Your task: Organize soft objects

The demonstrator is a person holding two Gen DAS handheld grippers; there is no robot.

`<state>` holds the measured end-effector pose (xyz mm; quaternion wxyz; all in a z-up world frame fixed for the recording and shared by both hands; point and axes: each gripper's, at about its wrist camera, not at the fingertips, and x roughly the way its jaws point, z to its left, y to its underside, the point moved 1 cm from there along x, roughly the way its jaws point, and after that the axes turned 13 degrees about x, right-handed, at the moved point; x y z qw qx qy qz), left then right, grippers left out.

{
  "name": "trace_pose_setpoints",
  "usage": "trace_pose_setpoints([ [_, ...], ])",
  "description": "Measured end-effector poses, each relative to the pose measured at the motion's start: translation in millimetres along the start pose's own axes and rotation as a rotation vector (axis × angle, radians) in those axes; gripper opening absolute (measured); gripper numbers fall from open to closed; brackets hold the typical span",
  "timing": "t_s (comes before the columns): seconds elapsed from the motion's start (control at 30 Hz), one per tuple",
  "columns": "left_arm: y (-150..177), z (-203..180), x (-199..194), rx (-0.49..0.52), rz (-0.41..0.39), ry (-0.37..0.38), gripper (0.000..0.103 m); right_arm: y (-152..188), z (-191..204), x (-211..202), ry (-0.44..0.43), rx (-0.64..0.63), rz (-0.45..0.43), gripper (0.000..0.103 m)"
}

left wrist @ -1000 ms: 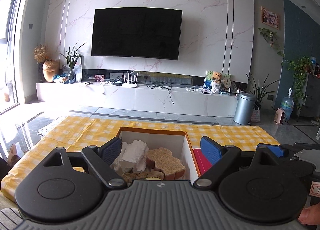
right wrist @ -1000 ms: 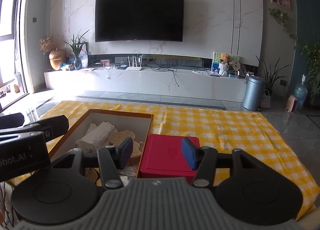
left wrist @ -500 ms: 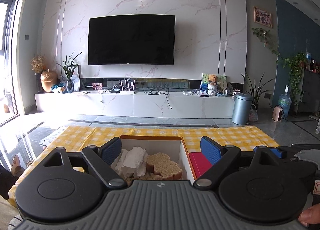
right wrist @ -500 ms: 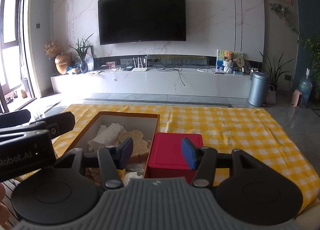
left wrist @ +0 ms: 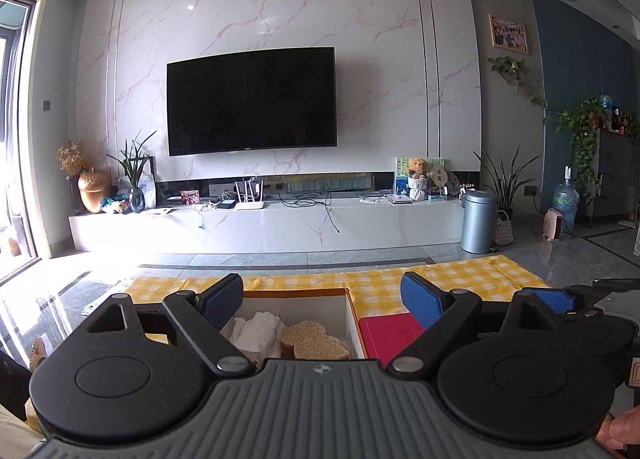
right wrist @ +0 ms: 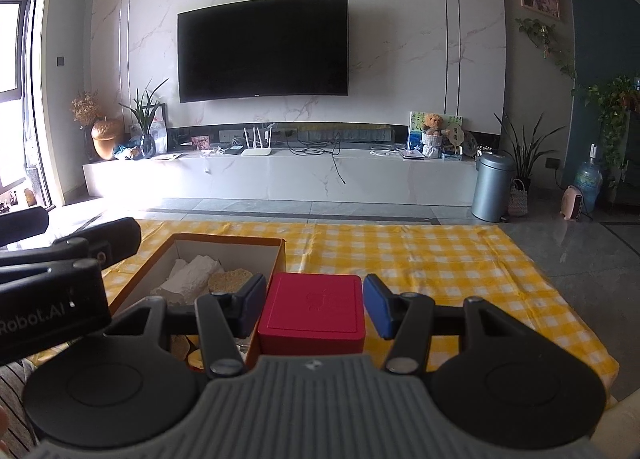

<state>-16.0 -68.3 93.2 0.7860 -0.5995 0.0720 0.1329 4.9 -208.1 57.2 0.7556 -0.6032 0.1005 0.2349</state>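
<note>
Left gripper [left wrist: 322, 301] jaws apart, nothing between pads; open orange-rimmed cardboard box [left wrist: 296, 293] directly ahead below it, holding white crumpled soft lump [left wrist: 260, 333] and tan heart-shaped sponge [left wrist: 314, 345]. Right gripper [right wrist: 314, 305] jaws apart, empty, above closed red square box [right wrist: 314, 313], touching cardboard box's right wall, on yellow checked cloth [right wrist: 420, 255].

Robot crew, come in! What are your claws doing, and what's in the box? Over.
Left claw open, empty. Right claw open, empty, hanging above the red box. Open box holds white and tan soft things. Nothing blocking. Over.
</note>
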Motion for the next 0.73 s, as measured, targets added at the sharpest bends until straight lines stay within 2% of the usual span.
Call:
trace_pose_setpoints([
  [0.17,5,-3,1,0.012,-0.005,-0.028,0.103,4,1,4,0.01,-0.009,-0.007,0.054],
  [0.33,13,5,9,-0.024,0.037,0.003,0.103,10,5,11,0.013,-0.031,0.003,0.054],
  [0.5,25,11,13,-0.031,0.051,-0.019,0.103,19,10,22,0.006,-0.034,0.02,0.054],
  [0.73,38,25,27,-0.091,0.103,0.013,0.103,27,24,34,0.001,-0.078,0.04,0.054],
])
